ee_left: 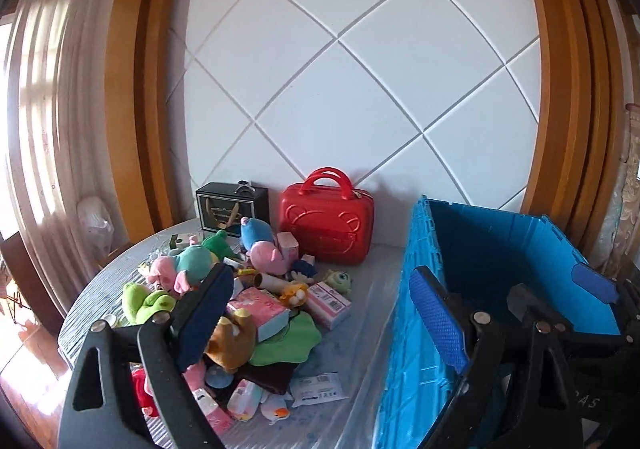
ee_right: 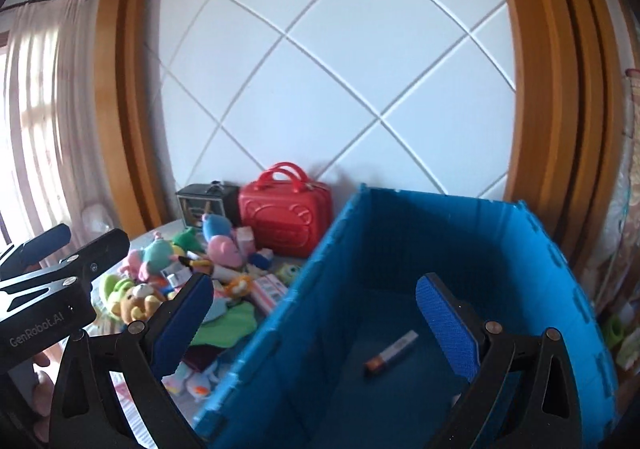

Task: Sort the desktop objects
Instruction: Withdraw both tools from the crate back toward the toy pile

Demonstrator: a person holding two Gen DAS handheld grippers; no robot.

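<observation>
Blue crate [ee_right: 400,249] on the right of the table [ee_left: 368,289], open top, rigid plastic walls. You won't need to lift it; just clear the rim when dropping things in. One small tube [ee_right: 391,353] already lies on its floor, possibly a lip balm or glue stick, too blurred to say.

Red case [ee_left: 327,223] and black gift box [ee_left: 230,211] stand at the back by the wall. Both hard-shelled and bulky; the case is best taken by its handle.

The pile [ee_left: 224,301] sits left of the crate: plush toys, soft and light, they'll squash, so pinch a limb or head deep. The pink tissue packs [ee_left: 329,303] are slick film wrap; grip across the short side. Green cloth [ee_left: 286,341] is limp, so gather a fold.

Left gripper [ee_left: 320,313] is spread wide, holding nothing, hovering over the pile edge. Right gripper [ee_right: 312,313] is also spread, nothing held, over the crate's near wall.
</observation>
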